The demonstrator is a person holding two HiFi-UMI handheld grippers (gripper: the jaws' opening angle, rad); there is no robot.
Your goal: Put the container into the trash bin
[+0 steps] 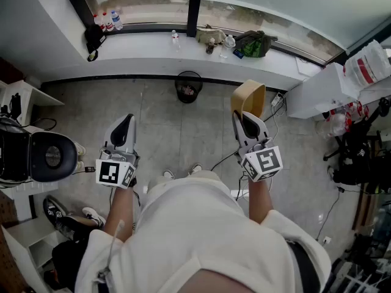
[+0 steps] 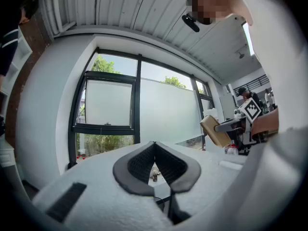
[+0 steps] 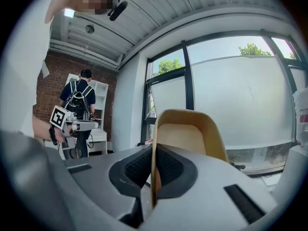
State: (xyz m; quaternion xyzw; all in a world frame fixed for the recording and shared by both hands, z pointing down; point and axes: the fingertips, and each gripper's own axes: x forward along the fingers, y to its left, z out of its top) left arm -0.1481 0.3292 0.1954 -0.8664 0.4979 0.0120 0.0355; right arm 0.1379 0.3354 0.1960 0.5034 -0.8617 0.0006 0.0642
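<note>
A tan, open-topped container (image 1: 248,97) hangs over the grey floor, with my right gripper (image 1: 243,116) shut on its side wall. In the right gripper view the thin wall (image 3: 153,167) is pinched between the two dark pads and the container (image 3: 190,136) rises ahead of them. The black round trash bin (image 1: 188,86) stands on the floor against the wall under the window ledge, ahead and to the left of the container. My left gripper (image 1: 126,121) is held level at the left, its jaws together with nothing in them (image 2: 154,146). The container (image 2: 215,130) also shows from the left gripper view.
A window ledge (image 1: 153,44) with bottles, a cup and a dark green bag runs along the far wall. A black chair (image 1: 47,156) is at the left, a white table (image 1: 314,93) at the right. Cables (image 1: 275,124) lie on the floor. Another person (image 3: 78,100) stands by white shelves.
</note>
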